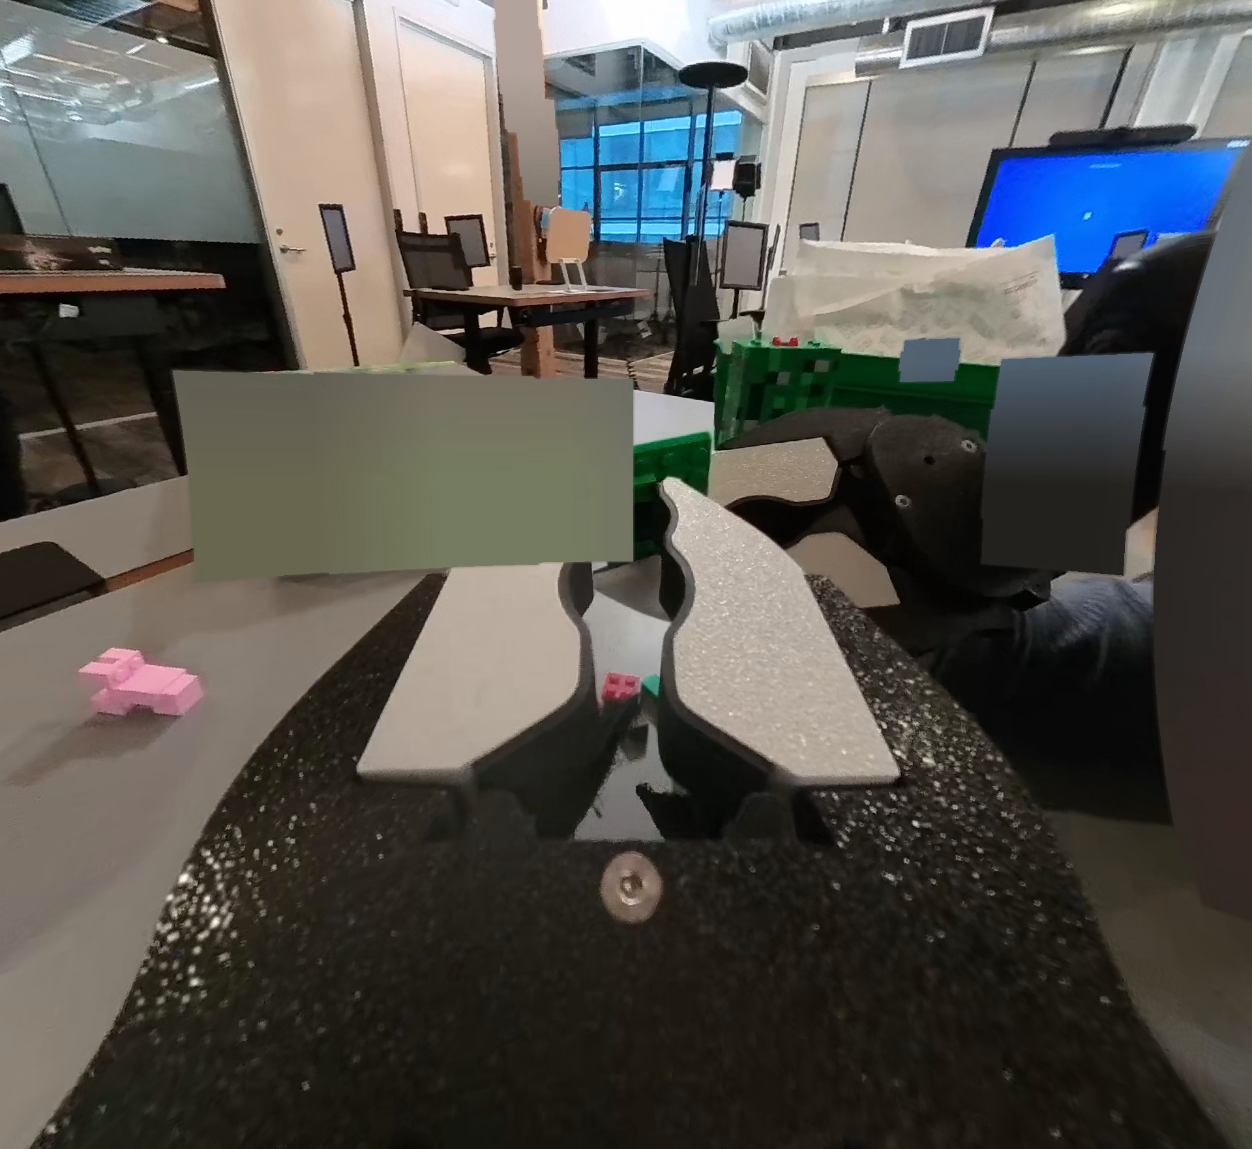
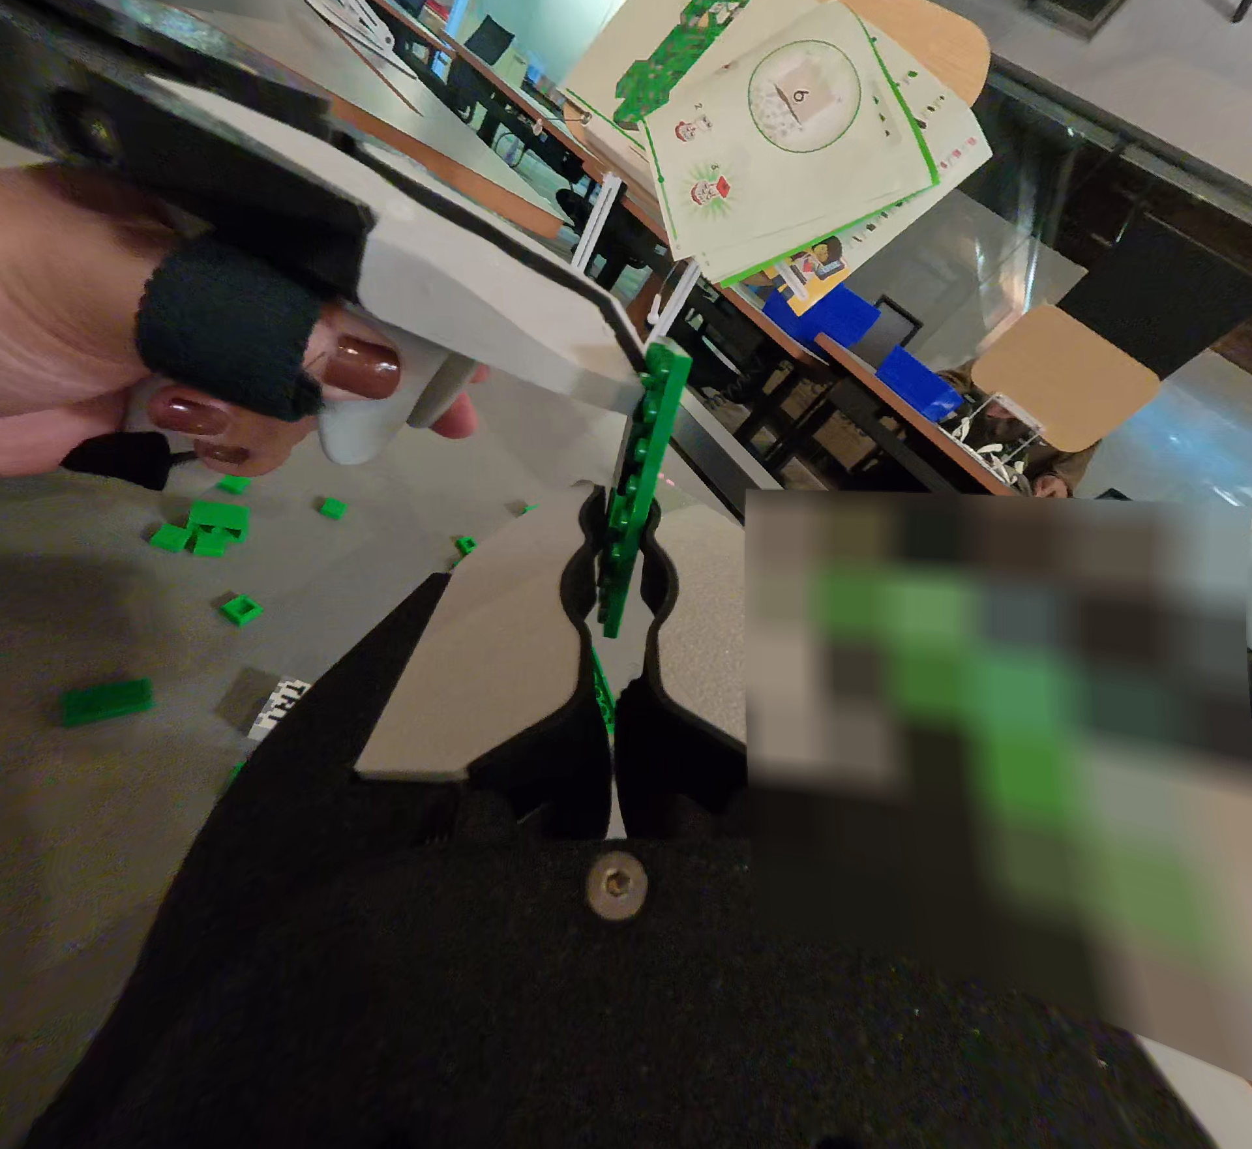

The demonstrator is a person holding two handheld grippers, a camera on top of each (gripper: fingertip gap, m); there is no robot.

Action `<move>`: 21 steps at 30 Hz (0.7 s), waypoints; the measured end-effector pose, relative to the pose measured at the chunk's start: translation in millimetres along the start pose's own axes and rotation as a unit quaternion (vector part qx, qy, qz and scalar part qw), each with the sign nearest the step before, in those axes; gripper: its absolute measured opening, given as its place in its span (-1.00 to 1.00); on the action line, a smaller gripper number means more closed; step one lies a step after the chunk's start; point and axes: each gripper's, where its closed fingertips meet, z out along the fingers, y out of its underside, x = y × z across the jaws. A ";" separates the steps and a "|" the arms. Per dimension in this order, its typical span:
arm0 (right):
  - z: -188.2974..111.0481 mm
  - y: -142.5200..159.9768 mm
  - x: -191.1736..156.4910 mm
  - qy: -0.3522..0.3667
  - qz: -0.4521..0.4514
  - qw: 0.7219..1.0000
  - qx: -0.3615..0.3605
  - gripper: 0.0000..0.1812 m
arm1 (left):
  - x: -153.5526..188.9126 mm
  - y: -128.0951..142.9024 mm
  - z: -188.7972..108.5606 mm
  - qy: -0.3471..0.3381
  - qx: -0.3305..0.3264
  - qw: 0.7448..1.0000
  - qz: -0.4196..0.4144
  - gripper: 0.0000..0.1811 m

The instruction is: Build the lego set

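My right gripper (image 2: 620,507) is shut on a long thin green studded plate (image 2: 643,473) and holds it edge-on, upright above the table. My left gripper (image 2: 630,371) comes in from the upper left, and one fingertip touches the plate's top end. In the left wrist view the left gripper (image 1: 610,540) has its jaws apart. Its left tip is hidden by a blur patch, and its right fingertip (image 1: 674,493) lies in front of the green plate (image 1: 674,456). The right gripper (image 1: 725,486) reaches in from the right.
A pink pig model (image 1: 139,683) stands on the grey table (image 1: 68,845). A small red piece (image 1: 620,686) and a green one (image 1: 652,684) lie below the left jaws. A green build (image 1: 813,391) stands behind. Loose green tiles (image 2: 217,524) lie left. The instruction booklet (image 2: 779,120) stands beyond. Less than 4 cm separates the two grippers' tips. About 20 cm separates my right fingertips from the pink pig model (image 1: 139,683).
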 end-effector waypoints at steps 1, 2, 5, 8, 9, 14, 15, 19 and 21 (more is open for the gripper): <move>0.2 0.4 0.6 0.000 0.006 1.000 -0.001 -0.92 | -0.5 0.3 0.0 -0.004 -0.003 1.000 0.005 -0.84; 0.6 1.1 1.0 0.000 0.010 1.000 -0.002 -0.92 | -1.0 0.7 -0.2 -0.008 -0.006 1.000 0.008 -0.85; 1.6 2.8 2.3 0.002 0.016 1.000 -0.004 -0.93 | -2.5 1.8 -0.2 -0.017 -0.012 1.000 0.010 -0.85; 2.9 3.8 1.9 -0.001 0.029 1.000 -0.006 -0.92 | -4.2 2.2 -0.8 -0.018 -0.013 1.000 -0.003 -0.85; 3.6 4.4 1.3 -0.003 0.035 0.999 -0.006 -0.92 | -4.8 2.5 -1.1 -0.017 -0.013 1.000 -0.008 -0.85; 6.6 6.6 -1.4 -0.022 0.078 0.997 -0.004 -0.93 | -9.1 3.8 -2.3 -0.023 -0.017 0.999 -0.021 -0.85; 7.1 6.7 -1.5 -0.025 0.088 0.996 -0.002 -0.93 | -9.8 3.8 -2.5 -0.026 -0.019 0.999 -0.018 -0.85; 8.5 7.7 -0.9 -0.029 0.116 0.993 0.003 -0.93 | -14.4 4.2 -3.8 -0.036 -0.022 0.999 -0.020 -0.85; 4.8 2.0 1.5 -0.028 0.128 0.991 0.026 -0.93 | -43.5 4.7 -13.1 -0.114 -0.015 0.993 -0.019 -1.00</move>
